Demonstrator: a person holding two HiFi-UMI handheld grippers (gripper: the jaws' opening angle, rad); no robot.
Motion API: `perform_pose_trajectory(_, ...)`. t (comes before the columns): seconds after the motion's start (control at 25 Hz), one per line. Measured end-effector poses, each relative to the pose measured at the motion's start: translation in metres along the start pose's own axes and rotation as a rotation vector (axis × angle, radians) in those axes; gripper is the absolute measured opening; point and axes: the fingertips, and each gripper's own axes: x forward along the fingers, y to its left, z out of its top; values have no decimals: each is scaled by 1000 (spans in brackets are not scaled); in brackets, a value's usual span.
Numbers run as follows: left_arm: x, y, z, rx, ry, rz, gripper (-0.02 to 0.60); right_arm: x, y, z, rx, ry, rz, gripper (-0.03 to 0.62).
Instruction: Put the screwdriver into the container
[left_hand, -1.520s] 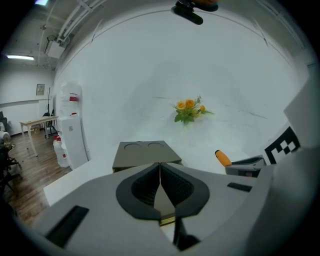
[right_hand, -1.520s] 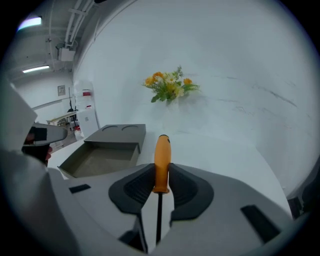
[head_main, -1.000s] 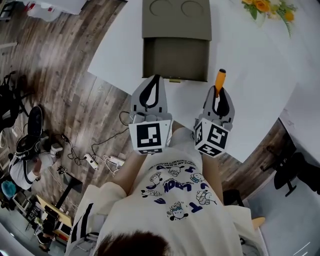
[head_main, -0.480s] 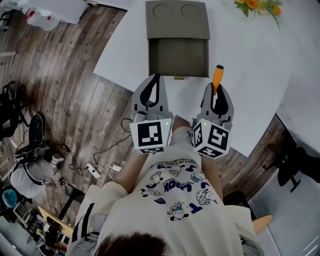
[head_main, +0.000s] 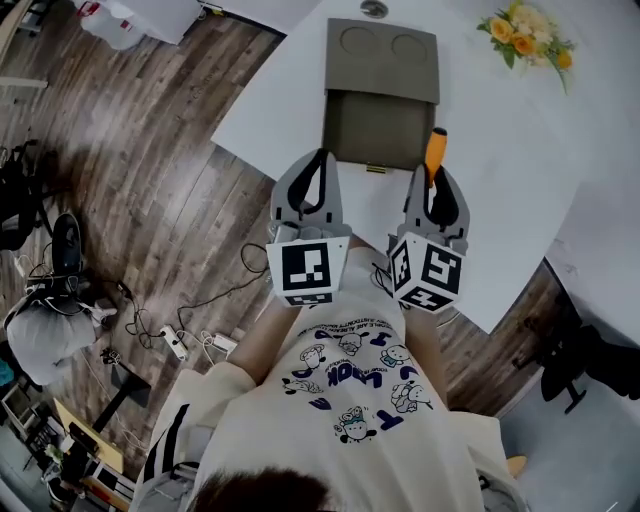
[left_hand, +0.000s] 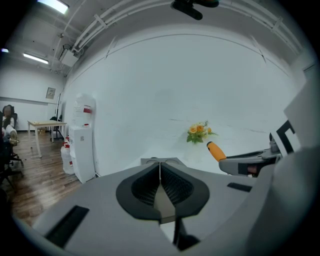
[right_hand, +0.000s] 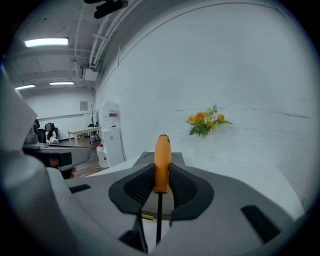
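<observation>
A screwdriver (head_main: 436, 155) with an orange handle (right_hand: 162, 162) and a thin dark shaft is clamped between the jaws of my right gripper (head_main: 435, 182), handle pointing forward past the tips. In the head view the olive-grey container (head_main: 378, 98), its lid folded open toward the far side, lies on the white table (head_main: 500, 180) just ahead of both grippers. My left gripper (head_main: 312, 180) hangs beside the right one near the table's front edge, jaws pressed together with nothing between them (left_hand: 160, 172). From the left gripper view the screwdriver's orange handle (left_hand: 216, 150) shows at the right.
A bunch of yellow and orange flowers (head_main: 528, 30) lies at the table's far right. Left of the table is wood floor with cables (head_main: 190, 320) and chairs. A water dispenser (left_hand: 83, 137) stands by the wall. The person's white printed shirt fills the lower head view.
Both grippers have stayed side by side with the screwdriver held. The head view has shifted, so the container and table now sit further right in the picture.
</observation>
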Motion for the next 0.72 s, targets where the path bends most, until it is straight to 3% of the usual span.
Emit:
perform_pose_trajectory(0.32,19,14,4,-34,3,66,20,42,11,12,-66,19,107,103)
perform_pose_trajectory(0.72,52,24,-9,-82,57,87,20,95,25,6,-178,88,236,103)
